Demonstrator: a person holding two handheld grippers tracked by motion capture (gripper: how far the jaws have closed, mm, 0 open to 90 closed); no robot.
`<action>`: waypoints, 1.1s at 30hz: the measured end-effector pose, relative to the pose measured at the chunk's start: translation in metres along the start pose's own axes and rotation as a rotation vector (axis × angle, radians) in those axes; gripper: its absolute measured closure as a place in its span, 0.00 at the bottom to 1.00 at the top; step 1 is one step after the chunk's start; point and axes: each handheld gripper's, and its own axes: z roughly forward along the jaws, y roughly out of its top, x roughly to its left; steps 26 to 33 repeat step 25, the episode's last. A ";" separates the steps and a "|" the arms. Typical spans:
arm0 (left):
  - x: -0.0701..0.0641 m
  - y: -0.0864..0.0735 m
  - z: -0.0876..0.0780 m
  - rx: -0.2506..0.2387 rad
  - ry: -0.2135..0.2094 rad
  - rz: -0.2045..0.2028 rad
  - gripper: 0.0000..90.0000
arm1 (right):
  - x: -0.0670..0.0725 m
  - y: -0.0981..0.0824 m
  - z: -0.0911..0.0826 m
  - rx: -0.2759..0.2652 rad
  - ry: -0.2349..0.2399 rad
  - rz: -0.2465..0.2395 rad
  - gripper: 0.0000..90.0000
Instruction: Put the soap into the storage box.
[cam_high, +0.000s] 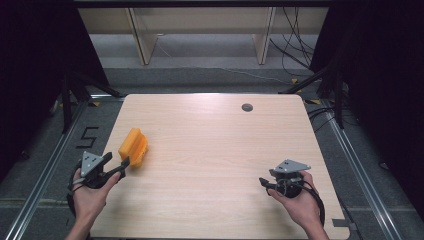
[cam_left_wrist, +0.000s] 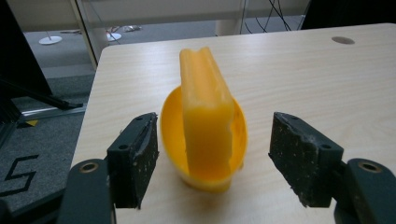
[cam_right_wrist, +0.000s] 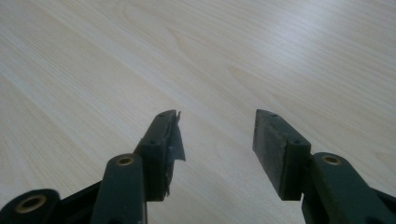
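Observation:
An orange-yellow block (cam_left_wrist: 205, 112) stands on end in a yellow bowl (cam_left_wrist: 173, 135) that rests tipped on the wooden table (cam_high: 215, 145), near its left edge. From above, block and bowl read as one orange shape (cam_high: 133, 147). My left gripper (cam_high: 117, 163) is just short of the bowl and open. Its black pads (cam_left_wrist: 135, 154) stand either side of the bowl (cam_left_wrist: 212, 137) without touching it. At the table's front right my right gripper (cam_high: 263, 182) is held low over bare wood, open, with nothing between its jaws (cam_right_wrist: 217, 128).
A dark round hole (cam_high: 247, 107) sits in the tabletop near the far edge. Metal rails (cam_high: 45, 175) run along both sides of the table on the floor. Wooden shelf legs (cam_high: 142, 45) and loose cables (cam_high: 295, 50) lie behind the table.

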 end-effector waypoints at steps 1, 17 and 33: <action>0.002 -0.004 -0.005 0.010 -0.005 -0.002 0.36 | 0.000 0.000 0.000 -0.001 0.000 0.002 0.56; 0.000 -0.034 -0.019 0.067 -0.069 -0.013 0.45 | -0.003 0.000 0.000 -0.013 -0.003 -0.018 0.55; -0.001 -0.035 -0.013 0.100 -0.127 -0.054 0.42 | -0.001 0.001 0.000 -0.019 -0.004 0.011 0.54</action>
